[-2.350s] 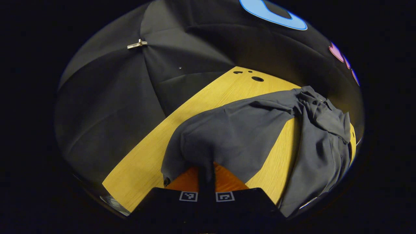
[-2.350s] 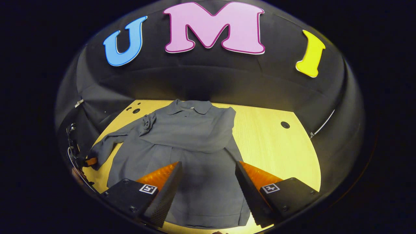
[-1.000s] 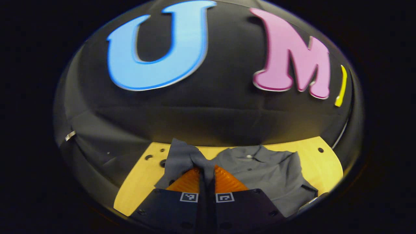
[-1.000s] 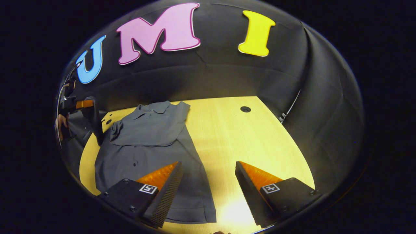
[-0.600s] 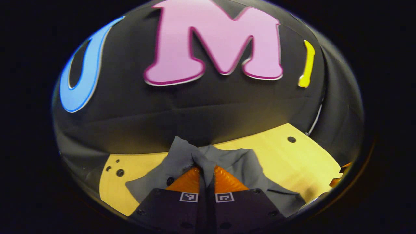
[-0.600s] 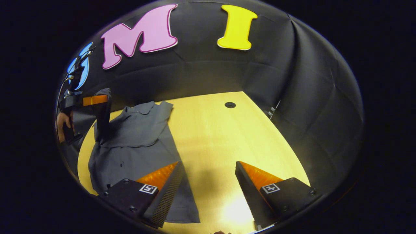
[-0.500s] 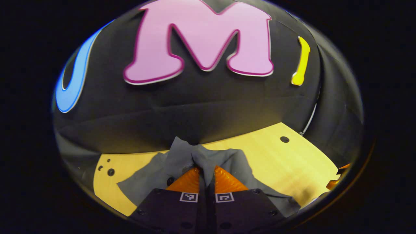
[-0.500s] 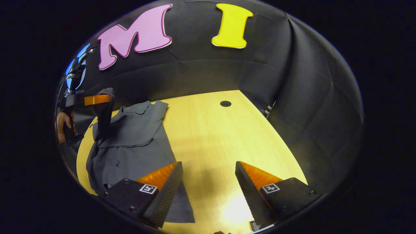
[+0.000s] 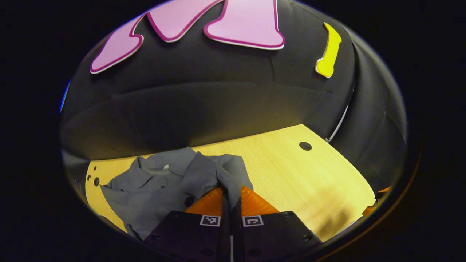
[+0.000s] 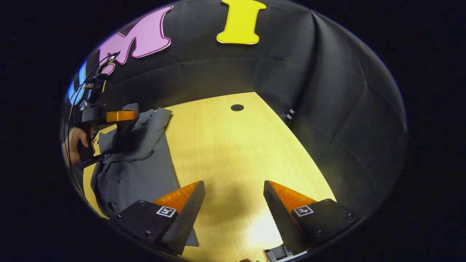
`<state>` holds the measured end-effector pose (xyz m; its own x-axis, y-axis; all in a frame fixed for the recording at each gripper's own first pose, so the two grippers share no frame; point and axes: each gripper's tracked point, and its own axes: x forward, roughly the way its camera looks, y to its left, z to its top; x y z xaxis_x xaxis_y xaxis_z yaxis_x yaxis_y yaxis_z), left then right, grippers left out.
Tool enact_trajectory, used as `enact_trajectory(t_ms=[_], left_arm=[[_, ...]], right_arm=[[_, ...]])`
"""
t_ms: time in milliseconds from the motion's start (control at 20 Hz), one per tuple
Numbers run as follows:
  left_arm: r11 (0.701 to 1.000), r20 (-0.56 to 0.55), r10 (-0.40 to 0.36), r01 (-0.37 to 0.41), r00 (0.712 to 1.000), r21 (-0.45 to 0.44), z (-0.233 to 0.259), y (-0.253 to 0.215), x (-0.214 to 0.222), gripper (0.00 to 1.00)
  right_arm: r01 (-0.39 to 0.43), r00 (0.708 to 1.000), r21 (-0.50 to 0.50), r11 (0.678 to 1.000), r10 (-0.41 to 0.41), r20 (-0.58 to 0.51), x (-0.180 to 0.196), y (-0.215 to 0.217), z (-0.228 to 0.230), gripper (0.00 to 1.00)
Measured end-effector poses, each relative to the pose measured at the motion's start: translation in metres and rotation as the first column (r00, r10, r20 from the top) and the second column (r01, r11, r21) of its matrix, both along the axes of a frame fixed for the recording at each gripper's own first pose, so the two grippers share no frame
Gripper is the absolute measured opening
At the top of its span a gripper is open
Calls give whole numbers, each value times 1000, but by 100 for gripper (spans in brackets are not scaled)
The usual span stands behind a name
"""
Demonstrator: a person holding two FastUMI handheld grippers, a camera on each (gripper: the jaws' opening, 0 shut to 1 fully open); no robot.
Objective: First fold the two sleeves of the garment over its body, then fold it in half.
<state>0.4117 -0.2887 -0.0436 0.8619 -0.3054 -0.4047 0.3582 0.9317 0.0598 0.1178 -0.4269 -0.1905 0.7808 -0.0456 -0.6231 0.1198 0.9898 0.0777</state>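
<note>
Pinching a sleeve (image 9: 214, 174) above the collar-away garment (image 10: 138, 171), left claw (image 9: 231, 193) is closed; right claw (image 10: 233, 203) gapes empty.

The pale wooden tabletop (image 10: 233, 145) is lit from overhead; glare is seen at lower centre, edges are bent and dimmed.

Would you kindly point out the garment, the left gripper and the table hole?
garment (image 10: 145, 174), right gripper view, flat body panel.
left gripper (image 9: 231, 189), left gripper view, between fingertips pinching the sleeve.
table hole (image 10: 237, 107), right gripper view, its centre.
</note>
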Motion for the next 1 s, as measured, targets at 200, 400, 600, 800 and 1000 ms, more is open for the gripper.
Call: enact_trajectory(t_ms=[200,400,600,800,1000], left_arm=[[998,-29,-30,28,999,-53,-8,-12,-6,28],[995,8,-58,59,998,-78,6,-6,-24,75],[993,37,-29,33,999,-110,18,33,-55,98],[996,65,45,-39,997,-82,17,109,-102,98],[990,42,136,-133,990,-50,-12,199,-159,98]], right_arm=[[-26,1000,-1,1000,26,-5,0,8,-3,100],[-62,998,3,998,62,-4,-1,27,-2,100],[-105,994,10,994,105,-6,-8,57,-2,100],[-156,987,29,987,157,-27,-23,93,-10,100],[-200,976,40,979,203,-75,-45,125,-32,100]])
